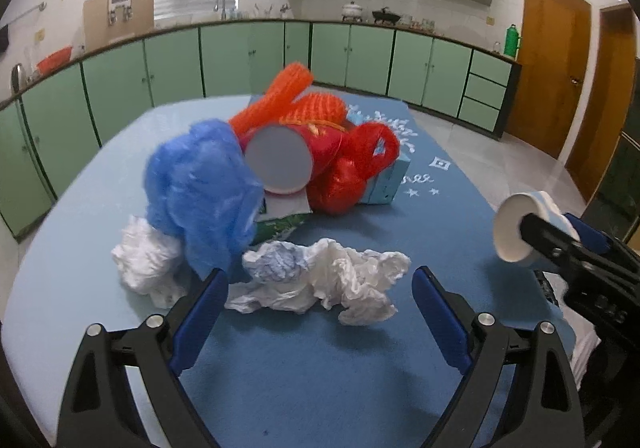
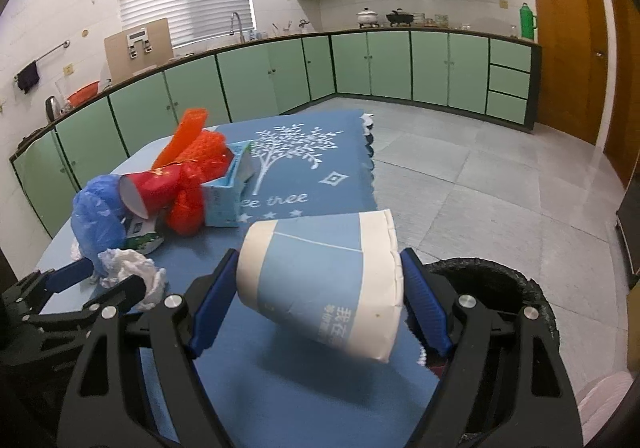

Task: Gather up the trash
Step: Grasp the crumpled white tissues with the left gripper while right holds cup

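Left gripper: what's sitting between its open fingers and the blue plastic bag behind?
In the left wrist view, crumpled white paper lies just ahead of the open left gripper; the blue plastic bag is behind it, to the left.

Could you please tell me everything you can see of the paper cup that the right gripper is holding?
The paper cup is white with a wide light-blue band and some white printed characters near its rim. It looks like thin paper, slightly dented. It lies on its side in the air above the blue tablecloth, clamped between the blue pads of the right gripper, its closed base toward the left. Just right of it sits a black-lined bin.
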A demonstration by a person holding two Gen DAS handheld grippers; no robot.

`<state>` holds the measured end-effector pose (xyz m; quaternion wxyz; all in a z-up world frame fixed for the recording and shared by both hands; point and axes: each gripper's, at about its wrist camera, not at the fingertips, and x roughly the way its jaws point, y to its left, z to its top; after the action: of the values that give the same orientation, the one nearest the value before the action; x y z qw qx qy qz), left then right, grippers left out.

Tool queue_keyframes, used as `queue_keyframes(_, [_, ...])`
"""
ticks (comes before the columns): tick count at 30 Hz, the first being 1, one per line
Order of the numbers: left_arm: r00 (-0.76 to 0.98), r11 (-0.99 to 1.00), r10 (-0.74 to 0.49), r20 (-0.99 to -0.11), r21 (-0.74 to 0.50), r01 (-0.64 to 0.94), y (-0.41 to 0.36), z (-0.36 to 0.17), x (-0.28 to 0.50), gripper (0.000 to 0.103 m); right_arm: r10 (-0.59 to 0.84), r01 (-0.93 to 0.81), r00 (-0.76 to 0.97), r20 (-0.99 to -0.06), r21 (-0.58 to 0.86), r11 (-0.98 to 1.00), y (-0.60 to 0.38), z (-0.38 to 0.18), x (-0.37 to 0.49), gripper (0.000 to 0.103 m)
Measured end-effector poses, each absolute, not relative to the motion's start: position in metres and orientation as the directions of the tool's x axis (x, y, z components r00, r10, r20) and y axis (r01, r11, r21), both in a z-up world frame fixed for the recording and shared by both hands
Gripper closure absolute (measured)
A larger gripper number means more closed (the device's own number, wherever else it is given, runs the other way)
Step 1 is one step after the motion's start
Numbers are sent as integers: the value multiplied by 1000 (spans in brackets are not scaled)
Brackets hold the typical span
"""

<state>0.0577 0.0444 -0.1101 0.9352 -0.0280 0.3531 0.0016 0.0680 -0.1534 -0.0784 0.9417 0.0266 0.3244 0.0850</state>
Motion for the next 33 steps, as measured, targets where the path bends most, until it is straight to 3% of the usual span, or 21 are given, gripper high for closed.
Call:
queue_keyframes(5, [737, 998, -7, -676, -49, -36, 40, -116, 67, 15, 173, -134, 770, -614, 110, 985, -159, -83, 72, 26])
queue_keyframes(7, [732, 998, -8, -681, -51, -36, 39, -117, 69, 25, 177, -136, 766, -618, 114, 984, -160, -86, 73, 26])
queue_keyframes(12, [718, 997, -39, -694, -76, -19, 41, -121, 71, 66, 183, -141, 761, -622, 117, 983, -160, -87, 74, 26])
queue_keyframes(15, [726, 998, -43, -686, -65, -2, 38, -119, 67, 74, 184, -142, 761, -622, 117, 983, -160, -87, 74, 26])
queue_keyframes(33, [783, 993, -121, -610, -76, 94, 10, -73, 60, 77, 151, -110, 813, -562, 105, 988, -186, -51, 53, 26])
